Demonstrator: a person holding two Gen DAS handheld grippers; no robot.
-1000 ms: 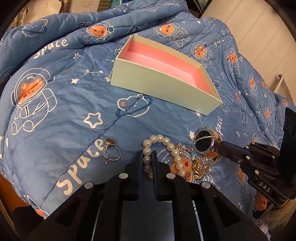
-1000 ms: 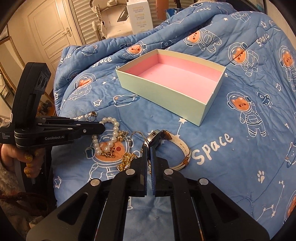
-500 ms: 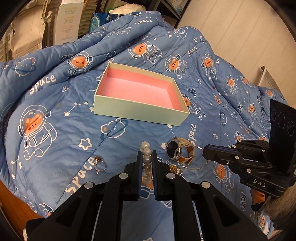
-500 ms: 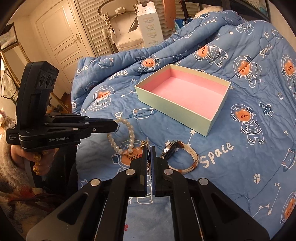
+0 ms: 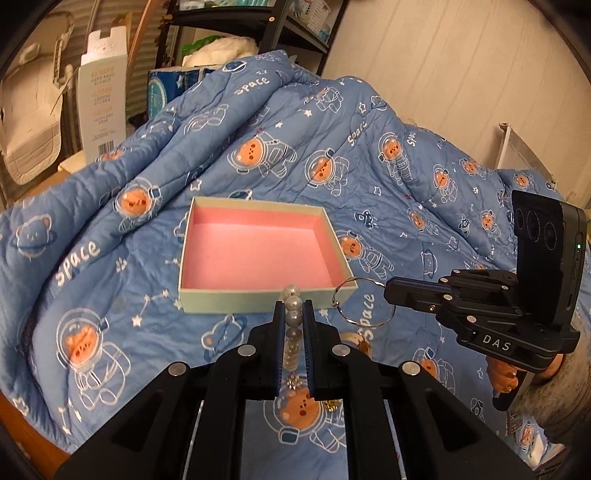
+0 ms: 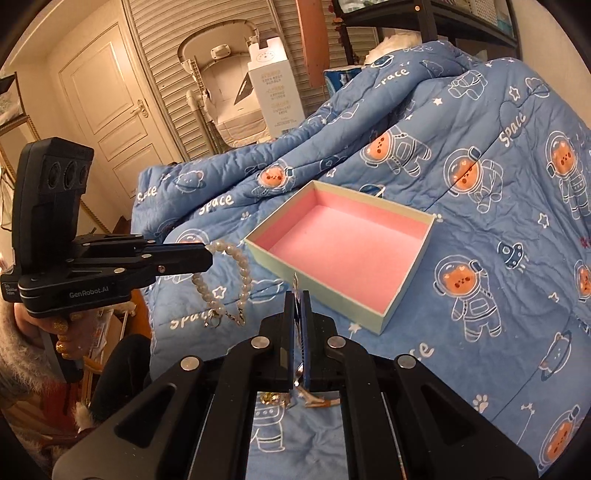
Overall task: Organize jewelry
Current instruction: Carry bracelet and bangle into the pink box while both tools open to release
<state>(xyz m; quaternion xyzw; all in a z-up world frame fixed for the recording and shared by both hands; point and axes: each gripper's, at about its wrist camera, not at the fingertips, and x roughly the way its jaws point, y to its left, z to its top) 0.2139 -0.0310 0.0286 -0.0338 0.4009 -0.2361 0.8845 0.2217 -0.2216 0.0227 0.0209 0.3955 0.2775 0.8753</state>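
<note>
A blue quilt [image 5: 258, 155] printed with astronaut bears and the word "space" covers the whole work surface, and it rises in soft folds toward the back. Behind it stand a white carton [image 6: 275, 94] with printed text, a shuttered wall [image 6: 177, 74] and a cream panelled door [image 6: 110, 110]; the other side of the room has a plain light wall and a dark shelf rack [image 5: 291, 26]. On the quilt sits an open box [image 5: 186, 295] with pale green walls and a pink lining, and nothing lies inside it. The left gripper [image 5: 293, 314] is held level above the quilt, just in front of the near wall of the box, with its jaws closed narrow on a pearl bracelet [image 6: 221, 280] — the beads stand up between the fingers, and in the right wrist view the rest of the strand hangs down in a loop with its clasp at the bottom. The right gripper [image 6: 299, 299] is also raised, near the front corner of the box, and its jaws are pressed almost together on a thin metal hoop [image 5: 364, 302], which sticks out sideways from the fingertips. Under the two grippers some gold pieces [image 5: 332, 404] and a watch strap [image 6: 317, 400] lie on the quilt, partly hidden. A hand [image 6: 62, 339] with gold nails holds the left handle.
</note>
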